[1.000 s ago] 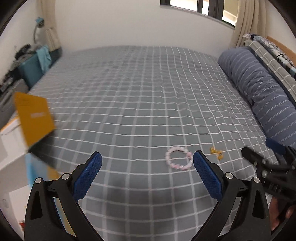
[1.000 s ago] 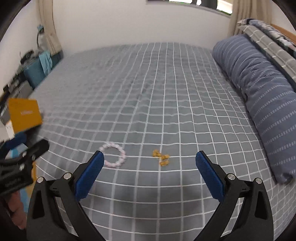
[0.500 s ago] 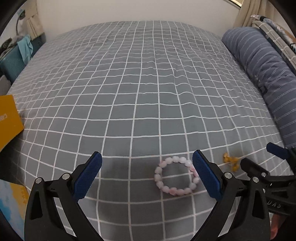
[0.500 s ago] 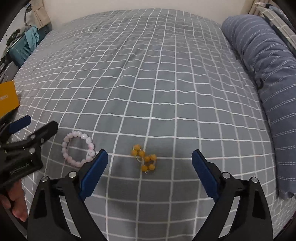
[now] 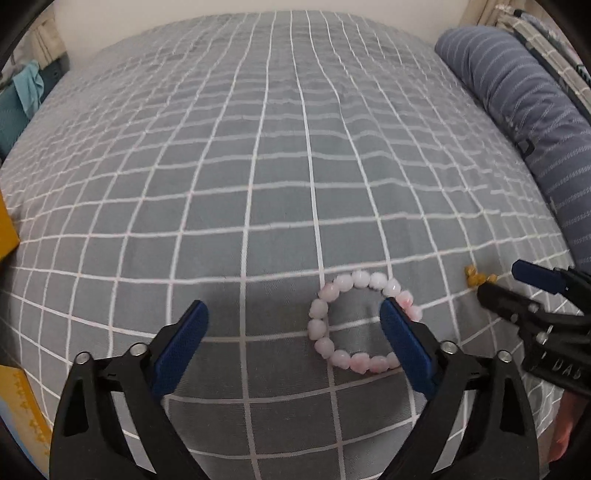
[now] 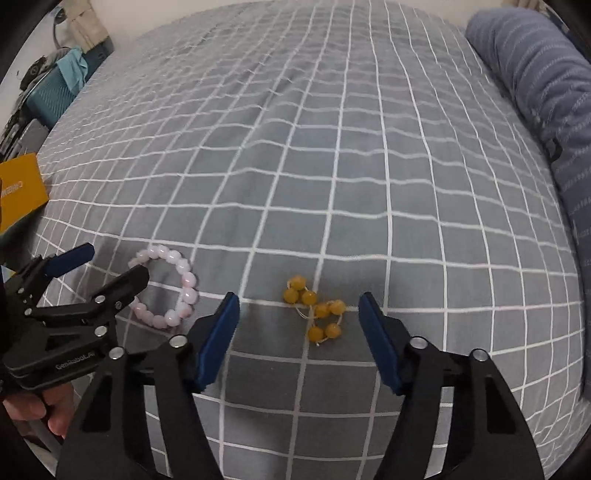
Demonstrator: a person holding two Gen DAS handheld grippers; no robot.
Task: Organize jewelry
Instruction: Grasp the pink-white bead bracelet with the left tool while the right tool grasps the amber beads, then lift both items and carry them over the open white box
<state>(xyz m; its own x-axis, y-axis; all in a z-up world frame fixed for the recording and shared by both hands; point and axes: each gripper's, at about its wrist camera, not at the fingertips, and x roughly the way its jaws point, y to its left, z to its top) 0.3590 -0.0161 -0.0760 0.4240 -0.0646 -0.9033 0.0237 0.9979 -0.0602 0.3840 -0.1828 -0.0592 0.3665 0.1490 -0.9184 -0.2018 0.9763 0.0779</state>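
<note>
Pink bracelet [image 5: 364, 322] and yellow beads [image 6: 317, 311] lie on the bed [image 5: 280, 155]; left tongs [image 5: 295, 339] and right tongs [image 6: 298, 332], both spread wide, straddle them, likely for pickup.

A grey checked bedsheet [image 5: 280, 155] with a blue striped pillow [image 5: 524, 110] alongside and a yellow box [image 6: 22, 192] at its edge.

A bed [image 5: 280, 155] with a grey, white-gridded cover fills the scene. A blue striped bolster [image 5: 532, 110] lies along its right side. A pale wall [image 5: 258, 5] stands far. Teal items [image 6: 55, 92] sit far left.
</note>
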